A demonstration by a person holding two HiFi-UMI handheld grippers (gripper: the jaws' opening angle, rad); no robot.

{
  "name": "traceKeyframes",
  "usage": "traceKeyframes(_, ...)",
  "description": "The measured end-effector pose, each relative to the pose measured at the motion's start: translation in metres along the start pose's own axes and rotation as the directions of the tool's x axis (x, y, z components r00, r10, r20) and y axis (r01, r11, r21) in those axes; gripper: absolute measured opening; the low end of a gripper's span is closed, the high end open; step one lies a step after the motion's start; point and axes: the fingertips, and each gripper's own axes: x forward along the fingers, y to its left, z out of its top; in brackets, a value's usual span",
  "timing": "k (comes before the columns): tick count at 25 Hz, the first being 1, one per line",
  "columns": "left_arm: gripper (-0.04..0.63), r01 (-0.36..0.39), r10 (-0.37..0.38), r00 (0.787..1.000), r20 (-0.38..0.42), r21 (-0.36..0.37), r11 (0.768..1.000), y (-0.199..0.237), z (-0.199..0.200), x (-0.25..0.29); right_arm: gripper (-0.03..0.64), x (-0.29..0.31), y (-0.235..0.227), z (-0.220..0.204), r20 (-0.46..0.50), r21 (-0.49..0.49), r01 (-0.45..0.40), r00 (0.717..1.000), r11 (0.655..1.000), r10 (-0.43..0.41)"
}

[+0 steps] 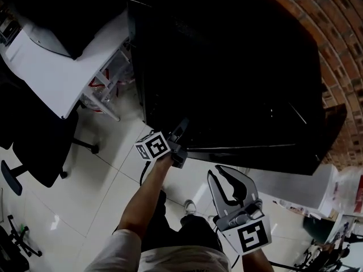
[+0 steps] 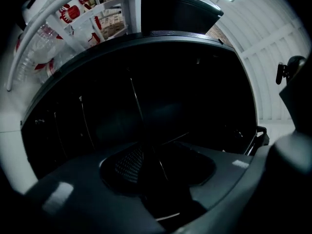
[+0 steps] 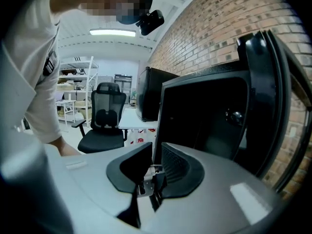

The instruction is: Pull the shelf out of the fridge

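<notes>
The jaws of the left gripper (image 2: pixel 156 165) are seen standing wide apart in the left gripper view, with nothing pressed between them. Only the ribbed pad (image 2: pixel 127 164) of one jaw is lit, and the rest is lost in shadow. Straight ahead of the jaws the view is filled by the black fridge (image 2: pixel 170 77). Its inside is so dark that the shelf cannot be picked out with certainty. A thin pale line (image 2: pixel 137 101) is seen running down toward the gap between the jaws, and whether it is the shelf's edge cannot be told. Up and to the left of the jaws a white frame (image 2: pixel 132 9) and clear bottles (image 2: pixel 41 45) are seen. In the right gripper view the jaws of the right gripper (image 3: pixel 155 164) are parted by a narrow gap and nothing is gripped. Beyond their tips the fridge's front edge is seen rising, with its dark cavity to the right of the jaws. The open door (image 3: pixel 265 72) is found farther right, before a brick wall (image 3: pixel 204 28). To the left of the jaws, well apart from them, an office chair (image 3: pixel 105 116) and a white table (image 3: pixel 136 125) are seen. In the head view the left gripper is placed close at the fridge's near corner, and contact cannot be judged. The right gripper is pointed toward the fridge, short of it, above a tiled floor (image 1: pixel 113 180).
</notes>
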Motion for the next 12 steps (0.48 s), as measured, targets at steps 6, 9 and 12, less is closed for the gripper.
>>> traceKeyframes(6, 0.185, -0.002, 0.003, 0.999, 0.051, -0.005, 1.000, 0.019, 0.024, 0.019, 0.052, 0.017, 0.003, -0.008, -0.019, 0.011, -0.009, 1.000, 1.000, 0.009)
traceKeyframes(9, 0.184, 0.016, -0.015, 0.999, 0.047, -0.035, 0.999, 0.023, 0.028, 0.034, 0.052, 0.024, 0.001, -0.012, -0.024, 0.022, -0.004, 1.000, 1.000, 0.004)
traceKeyframes(12, 0.184, 0.036, -0.034, 0.999, 0.030, -0.084, 0.996, 0.024, 0.023, 0.053, 0.052, 0.029, -0.003, -0.017, -0.041, 0.024, 0.005, 0.999, 1.000, -0.004)
